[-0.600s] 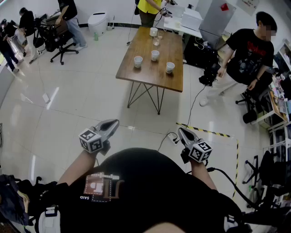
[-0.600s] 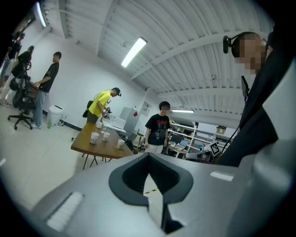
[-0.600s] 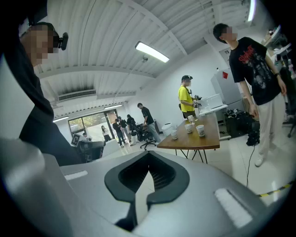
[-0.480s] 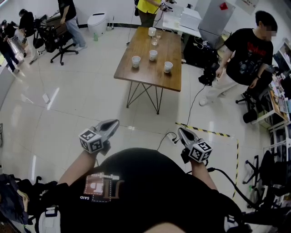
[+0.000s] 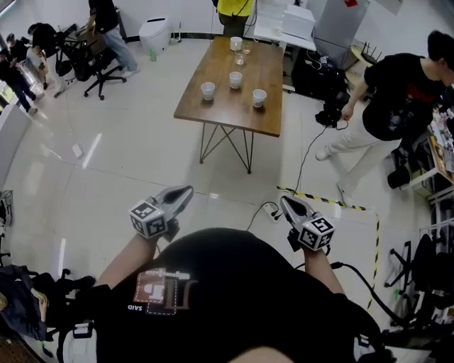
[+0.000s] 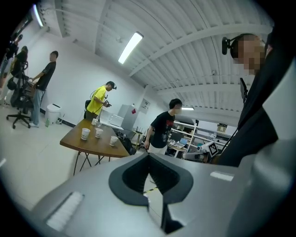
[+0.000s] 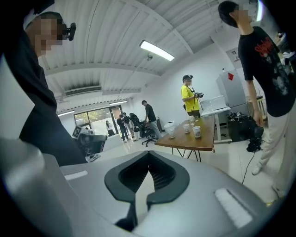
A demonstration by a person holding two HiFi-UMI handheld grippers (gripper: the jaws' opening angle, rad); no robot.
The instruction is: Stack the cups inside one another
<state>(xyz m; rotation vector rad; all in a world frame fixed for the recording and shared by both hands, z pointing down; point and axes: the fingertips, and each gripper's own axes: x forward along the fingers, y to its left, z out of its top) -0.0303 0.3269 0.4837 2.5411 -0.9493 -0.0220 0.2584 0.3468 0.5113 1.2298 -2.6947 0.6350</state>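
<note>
Three white paper cups (image 5: 207, 90) (image 5: 235, 79) (image 5: 259, 97) stand apart on a brown wooden table (image 5: 223, 106) far ahead. One more white cup (image 5: 235, 43) and a clear glass (image 5: 241, 57) stand at its far end. The left gripper view shows the cups (image 6: 98, 132) small and distant, as does the right gripper view (image 7: 196, 131). My left gripper (image 5: 183, 191) and right gripper (image 5: 285, 202) are held close to my body over the floor, well short of the table. Both are shut with nothing in them, their tips together (image 6: 148, 155) (image 7: 149, 152).
A person in a black shirt (image 5: 397, 106) stands right of the table, another in yellow (image 5: 237, 7) at its far end. Office chairs (image 5: 92, 60) and more people are at the far left. A cable (image 5: 305, 156) and striped floor tape (image 5: 333, 205) lie ahead right.
The table and cups have slid slightly up and left in the head view. The person in black has stepped to the right. Both grippers keep their place and stay shut.
</note>
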